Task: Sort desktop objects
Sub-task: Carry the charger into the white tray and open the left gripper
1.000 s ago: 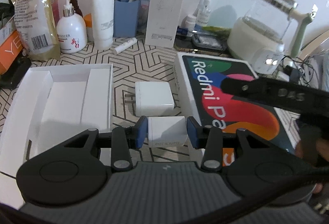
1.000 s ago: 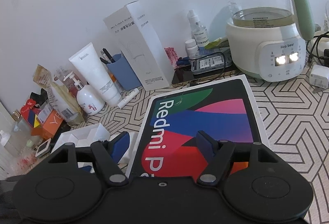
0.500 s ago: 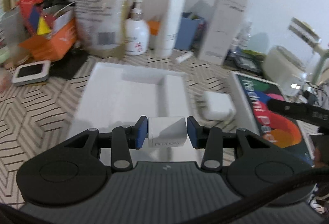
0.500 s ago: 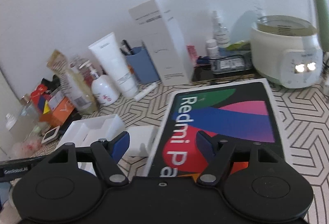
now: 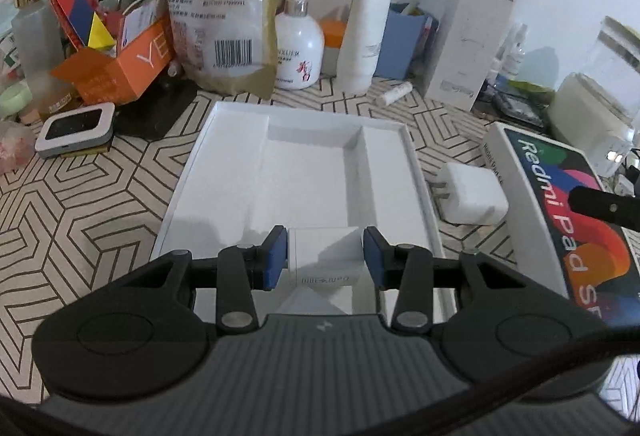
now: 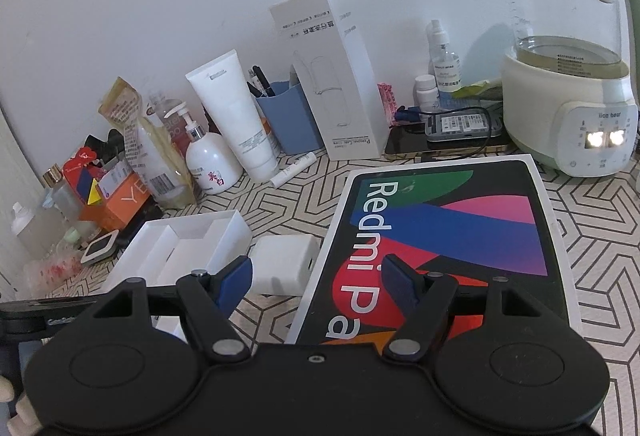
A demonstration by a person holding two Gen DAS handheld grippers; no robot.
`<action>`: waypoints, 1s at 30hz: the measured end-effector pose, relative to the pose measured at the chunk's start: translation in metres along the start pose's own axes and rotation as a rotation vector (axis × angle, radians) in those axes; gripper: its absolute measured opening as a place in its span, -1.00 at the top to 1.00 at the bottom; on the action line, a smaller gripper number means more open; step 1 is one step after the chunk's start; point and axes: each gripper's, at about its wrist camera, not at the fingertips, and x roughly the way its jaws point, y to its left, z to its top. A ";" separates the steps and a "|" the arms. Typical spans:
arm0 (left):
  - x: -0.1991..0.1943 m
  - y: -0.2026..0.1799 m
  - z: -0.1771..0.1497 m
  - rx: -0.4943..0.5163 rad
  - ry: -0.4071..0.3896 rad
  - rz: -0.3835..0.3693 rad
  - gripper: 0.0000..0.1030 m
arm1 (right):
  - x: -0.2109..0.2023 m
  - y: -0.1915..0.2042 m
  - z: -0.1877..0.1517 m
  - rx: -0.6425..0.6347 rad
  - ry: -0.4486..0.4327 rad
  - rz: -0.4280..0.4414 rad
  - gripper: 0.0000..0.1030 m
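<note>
Two white charger bricks: one small white charger (image 5: 325,256) pinched between the blue pads (image 5: 276,256) of the left gripper (image 5: 325,258), held over the near edge of the open white box tray (image 5: 416,171), above its middle compartment; whether it touches the tray floor, can't tell. Second white charger (image 5: 472,193) lies on the patterned desk (image 5: 80,203), prongs pointing left, between the tray's right wall and the Redmi Pad box (image 5: 568,220), just beside both.

One tray, three compartments: a wide left one, a recessed middle, a narrow right strip. One Redmi Pad box, flat, right of the tray.

Right gripper (image 6: 316,284): jaws spread wide, holding nothing, hovering over the near-left corner of the Redmi Pad box (image 6: 460,220); its left pad (image 6: 236,278) sits over the desk near the loose charger (image 6: 286,268).

Far clutter along the wall: one kraft pouch (image 5: 222,3), one pump bottle (image 5: 298,43), one white tube (image 5: 368,19), one blue pen holder (image 5: 400,47), one tall white carton (image 5: 472,27), one orange box (image 5: 116,67), one small grey-framed device (image 5: 74,129) at left, one lip balm stick (image 5: 394,93) lying flat, one glass kettle (image 6: 568,47) at far right with two lit indicators.
</note>
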 end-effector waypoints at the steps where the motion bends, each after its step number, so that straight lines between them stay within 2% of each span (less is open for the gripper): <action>1: 0.001 0.000 0.000 -0.001 0.004 0.002 0.21 | 0.000 0.001 0.000 -0.003 0.002 0.000 -0.49; 10: -0.001 0.002 -0.002 -0.001 0.001 0.029 0.20 | 0.005 0.009 -0.004 -0.036 0.022 0.001 -0.49; 15: -0.016 0.007 -0.001 -0.010 -0.059 0.031 0.19 | 0.006 0.010 -0.004 -0.039 0.026 -0.003 -0.49; 20: -0.013 0.011 -0.001 -0.021 -0.035 0.015 0.19 | 0.009 0.017 -0.006 -0.065 0.038 -0.001 -0.49; 24: -0.009 0.009 -0.002 0.002 -0.030 0.075 0.20 | 0.011 0.022 -0.008 -0.088 0.047 0.002 -0.48; 27: -0.011 0.014 -0.001 -0.024 -0.027 0.045 0.20 | 0.018 0.027 -0.007 -0.104 0.060 0.001 -0.48; 30: -0.023 0.019 0.002 -0.042 -0.077 0.029 0.14 | 0.028 0.034 -0.005 -0.120 0.081 -0.004 -0.49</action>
